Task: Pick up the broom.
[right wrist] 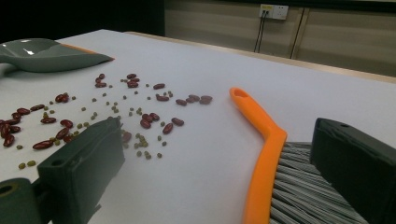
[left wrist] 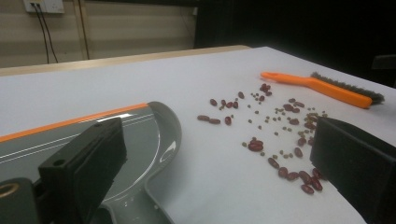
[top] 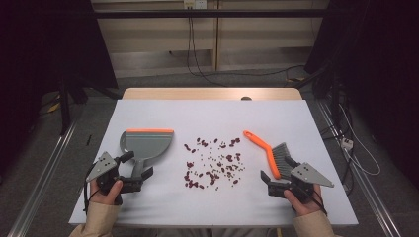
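White table (top: 148, 207); both tools gape: left tool (top: 140, 178) over dustpan (top: 147, 143), right tool (top: 274, 182) astride brush (right wrist: 261, 163).

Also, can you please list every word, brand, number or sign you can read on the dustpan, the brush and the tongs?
None can be read.
Grey dustpan: plain, with an orange edge.
Orange brush: no lettering.
Left tongs and right tongs: no legible marks.
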### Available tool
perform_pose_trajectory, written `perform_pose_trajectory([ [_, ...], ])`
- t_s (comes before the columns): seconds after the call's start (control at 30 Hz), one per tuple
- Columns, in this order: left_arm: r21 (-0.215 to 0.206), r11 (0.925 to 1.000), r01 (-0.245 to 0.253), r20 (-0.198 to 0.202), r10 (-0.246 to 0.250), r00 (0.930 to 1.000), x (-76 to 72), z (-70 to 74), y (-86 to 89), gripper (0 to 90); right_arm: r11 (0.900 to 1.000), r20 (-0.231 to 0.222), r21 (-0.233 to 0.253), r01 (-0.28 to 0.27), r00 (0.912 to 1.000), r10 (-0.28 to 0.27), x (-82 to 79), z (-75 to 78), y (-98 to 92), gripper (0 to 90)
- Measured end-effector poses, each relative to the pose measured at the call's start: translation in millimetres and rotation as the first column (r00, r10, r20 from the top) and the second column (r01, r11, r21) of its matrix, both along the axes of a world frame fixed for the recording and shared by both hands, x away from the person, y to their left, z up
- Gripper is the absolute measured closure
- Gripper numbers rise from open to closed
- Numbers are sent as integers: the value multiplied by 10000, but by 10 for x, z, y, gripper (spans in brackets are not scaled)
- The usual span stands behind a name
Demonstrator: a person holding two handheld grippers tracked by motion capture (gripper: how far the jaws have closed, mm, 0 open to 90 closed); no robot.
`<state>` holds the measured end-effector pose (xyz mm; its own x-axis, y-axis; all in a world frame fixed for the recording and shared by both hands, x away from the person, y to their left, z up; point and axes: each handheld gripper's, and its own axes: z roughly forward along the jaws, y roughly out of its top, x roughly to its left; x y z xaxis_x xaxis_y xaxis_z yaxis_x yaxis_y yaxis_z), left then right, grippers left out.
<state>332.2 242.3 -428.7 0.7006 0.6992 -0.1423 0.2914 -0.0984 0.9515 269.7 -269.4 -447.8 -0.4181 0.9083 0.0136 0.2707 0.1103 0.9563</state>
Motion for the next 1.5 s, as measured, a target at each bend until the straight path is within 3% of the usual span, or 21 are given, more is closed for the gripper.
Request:
perform_pose_trajectory([
  [0.27, -24, 10000, 83, 50, -83, 10000, -1, 6, -7, 32, 9998, 31, 143, -166, 9999, 166, 24, 21, -1, 27],
  [0.53, -147, 9999, 12, 68, -11, 10000, 10, 13, -5, 32, 9999, -425, 82, 120, 9990, -116, 158, 130, -26, 27],
  [0.57, -104, 9999, 51, 97, -50, 9999, 8, 16, -10, 32, 9997, -849, 47, 233, 9961, -228, 212, 172, -41, 37],
  [0.73, -124, 9999, 42, 121, -41, 9999, -6, 21, -9, 32, 9993, -1764, 113, 368, 9837, -342, 350, 256, -78, 93],
  [0.8, -140, 9999, 14, 131, -12, 9999, -8, 25, -8, 32, 9987, -2205, 77, 502, 9742, -473, 434, 296, -100, 126],
  [0.9, -177, 9998, -15, 183, 18, 9998, -5, 36, -13, 33, 9977, -2456, -26, 678, 9671, -664, 522, 331, -122, 206],
  [0.93, -188, 9998, -4, 194, 8, 9998, -2, 37, -16, 32, 9961, -2563, -326, 815, 9626, -872, 616, 361, -142, 291],
  [0.97, -162, 9999, 33, 182, -30, 9998, 4, 34, -22, 32, 9961, -2746, -296, 829, 9575, -878, 667, 367, -151, 333],
  [1.0, -162, 9999, 33, 182, -30, 9998, 4, 34, -22, 32, 9961, -2746, -296, 829, 9575, -878, 667, 367, -151, 333],
  [1.03, -172, 9998, 71, 115, -69, 9999, 10, 26, -31, 33, 9959, -3283, -438, 795, 9403, -895, 768, 368, -152, 358],
  [1.1, -155, 9998, 136, 114, -134, 9998, 17, 23, -43, 32, 9957, -3588, -708, 599, 9299, -814, 860, 370, -139, 418],
  [1.17, -123, 9997, 216, 102, -215, 9997, 15, 24, -53, 32, 9929, -4032, -1092, 483, 9108, -886, 945, 379, -118, 448],
  [1.27, -105, 9994, 316, 105, -315, 9994, 10, 21, -56, 32, 9860, -4247, -1633, 332, 8997, -1007, 1065, 396, -103, 502],
  [1.3, -102, 9994, 333, 106, -332, 9994, 8, 21, -52, 33, 9850, -4350, -1686, 353, 8941, -1065, 1107, 393, -106, 512],
  [1.4, -152, 9994, 311, 102, -310, 9995, 3, 20, -39, 32, 9873, -4938, -1581, 173, 8644, -942, 1236, 357, -111, 538],
  [1.43, -213, 9993, 297, 114, -295, 9995, 4, 19, -34, 32, 9873, -4938, -1581, 173, 8644, -942, 1236, 357, -111, 538],
  [1.5, -204, 9994, 277, 99, -275, 9996, 2, 20, -24, 32, 9848, -5274, -1725, 203, 8425, -1097, 1307, 321, -94, 551],
])
